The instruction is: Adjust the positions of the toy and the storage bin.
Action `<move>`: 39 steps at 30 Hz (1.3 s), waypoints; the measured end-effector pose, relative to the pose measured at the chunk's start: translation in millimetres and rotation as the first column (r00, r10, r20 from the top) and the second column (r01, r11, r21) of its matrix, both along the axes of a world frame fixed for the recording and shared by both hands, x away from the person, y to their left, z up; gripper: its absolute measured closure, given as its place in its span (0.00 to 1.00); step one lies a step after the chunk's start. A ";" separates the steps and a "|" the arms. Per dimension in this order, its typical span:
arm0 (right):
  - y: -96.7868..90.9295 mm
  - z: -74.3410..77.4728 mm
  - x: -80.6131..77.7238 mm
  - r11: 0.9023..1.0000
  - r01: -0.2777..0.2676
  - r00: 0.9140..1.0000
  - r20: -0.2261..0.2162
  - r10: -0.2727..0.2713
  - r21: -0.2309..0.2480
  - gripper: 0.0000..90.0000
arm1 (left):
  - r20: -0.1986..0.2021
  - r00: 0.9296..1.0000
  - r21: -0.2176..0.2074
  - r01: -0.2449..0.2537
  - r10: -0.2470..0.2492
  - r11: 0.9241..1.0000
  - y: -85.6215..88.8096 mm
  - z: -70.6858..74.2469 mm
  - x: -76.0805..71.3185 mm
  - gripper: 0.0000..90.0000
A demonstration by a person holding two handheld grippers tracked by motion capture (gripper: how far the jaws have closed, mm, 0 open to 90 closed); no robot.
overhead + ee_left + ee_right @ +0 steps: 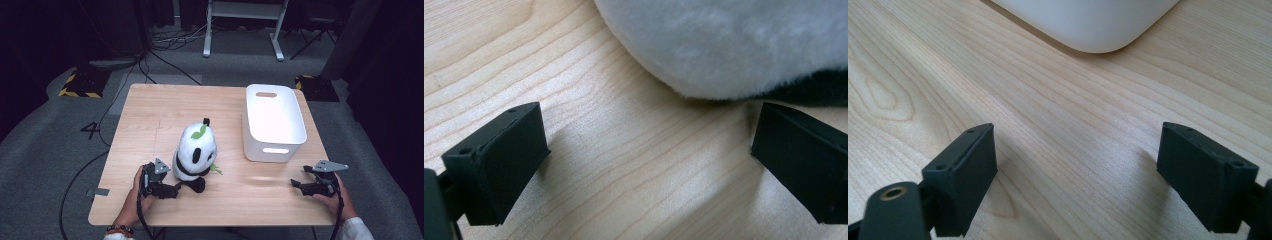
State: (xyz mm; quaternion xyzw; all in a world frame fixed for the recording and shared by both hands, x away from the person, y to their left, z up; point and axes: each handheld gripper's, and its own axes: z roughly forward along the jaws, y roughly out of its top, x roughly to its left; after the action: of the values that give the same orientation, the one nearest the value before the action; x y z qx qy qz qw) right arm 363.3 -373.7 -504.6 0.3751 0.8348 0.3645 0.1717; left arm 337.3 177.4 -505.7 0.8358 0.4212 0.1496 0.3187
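Two hand-held grippers are seen low over the wooden surface (150, 115), one in each of the person's hands. The left hand-held gripper (176, 188) is held just beside the plush panda (196, 150), which sits upright near the middle of the surface, toward its near edge. In the left gripper view the jaws are spread wide with bare wood between them, and the panda's white and black fur (734, 45) lies just ahead of the tips; nothing is gripped, and contact with the far jaw cannot be told. The right hand-held gripper (298, 184) is kept well apart from the toy, near the front right corner, with its jaws likewise wide apart and nothing between them. Ahead of it, the rounded corner of the white bin (1088, 25) is seen. The white bin (274, 120) stands at the right of the surface and looks bare inside.

Judged from this layout, the work is at its very beginning: the panda has not been grasped or lifted, and it rests apart from the bin. What is probably left is nearly everything: closing on the toy, lifting it, carrying it across and, it may be supposed, setting it in the bin.
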 end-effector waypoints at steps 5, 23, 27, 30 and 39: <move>-0.4 0.0 0.8 1.000 -0.006 1.000 -0.001 0.006 0.001 0.18 | 0.001 0.999 -0.001 0.049 -0.049 0.999 0.9 0.0 -3.4 0.02; -1.1 5.8 4.7 1.000 0.013 1.000 -0.006 -0.013 -0.013 0.19 | -0.006 0.998 -0.001 0.054 -0.054 0.999 1.5 -0.2 -3.2 0.00; -2.1 9.5 2.3 1.000 -0.001 1.000 0.004 0.001 0.002 0.21 | -0.006 0.998 -0.001 0.054 -0.054 0.999 1.5 -0.2 -3.2 0.00; -3.0 14.0 0.6 1.000 -0.003 1.000 0.024 0.003 0.021 0.19 | -0.006 0.999 -0.002 0.054 -0.054 0.999 1.3 -0.3 -3.3 0.00; -0.8 35.3 -5.2 0.997 -0.028 0.996 0.088 0.021 0.074 0.20 | -0.005 0.999 -0.002 0.053 -0.053 0.999 1.3 -0.2 -3.5 0.01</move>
State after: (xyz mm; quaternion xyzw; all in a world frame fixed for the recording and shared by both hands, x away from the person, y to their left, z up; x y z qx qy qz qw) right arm 358.1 -374.6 -469.3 0.3547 0.8167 0.4139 0.1893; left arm 333.8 178.7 -506.0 0.8468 0.4000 0.1386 0.3221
